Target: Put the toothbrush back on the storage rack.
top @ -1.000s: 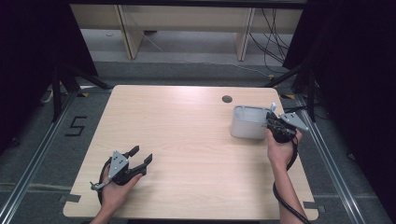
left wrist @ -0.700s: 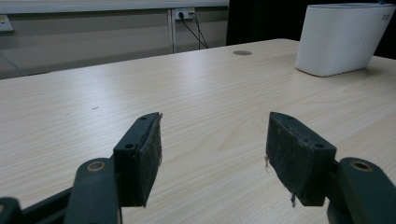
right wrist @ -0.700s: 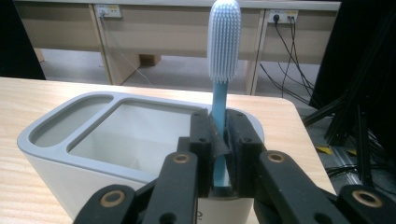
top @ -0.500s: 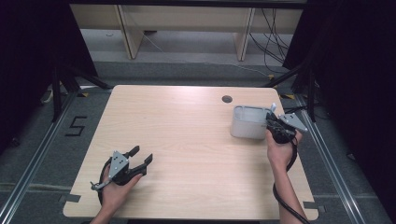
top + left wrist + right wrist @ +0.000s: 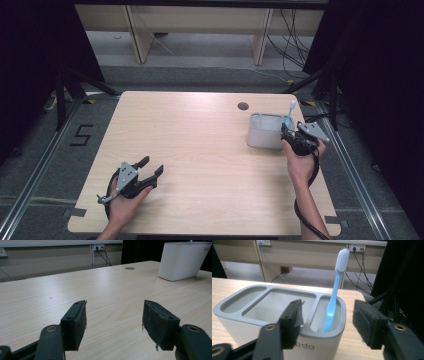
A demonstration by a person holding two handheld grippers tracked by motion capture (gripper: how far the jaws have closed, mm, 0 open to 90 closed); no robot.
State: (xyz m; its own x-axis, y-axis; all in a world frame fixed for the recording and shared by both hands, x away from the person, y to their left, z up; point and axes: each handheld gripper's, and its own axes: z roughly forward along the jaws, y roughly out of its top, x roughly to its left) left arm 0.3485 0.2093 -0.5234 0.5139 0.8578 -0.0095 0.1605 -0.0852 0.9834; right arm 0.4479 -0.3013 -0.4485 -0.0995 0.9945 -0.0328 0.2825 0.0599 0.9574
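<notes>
Toothbrush (image 5: 333,302) upright in holder (image 5: 287,291), head up, handle down in the end compartment, the one nearest the right gripper (image 5: 327,322); leans a little toward the far rim. Other two compartments empty as far as can be seen.

Barely any change against the high view of a second ago: holder (image 5: 262,137) at the same spot near the right edge of the worktop (image 5: 200,130), toothbrush (image 5: 290,114) poking up at the same corner, right gripper (image 5: 287,131) parked just behind it as before. Same for the left gripper (image 5: 151,166), resting low on the near left of the worktop, well apart from everything.

Right gripper open wide, jaws standing either side of the handle and touching neither it nor, by the look of it, the holder wall. Left gripper (image 5: 115,322) also open, nothing between the jaws but bare wood, holder (image 5: 181,261) far off ahead.

Reads as a pause at a hand-over point rather than motion. Judged from the spread jaws and the settled brush: either just let go after placing, or lined up to close on the handle and lift. Cannot tell which from this alone. Either way, nothing gripped now, and nothing tipped or knocked
</notes>
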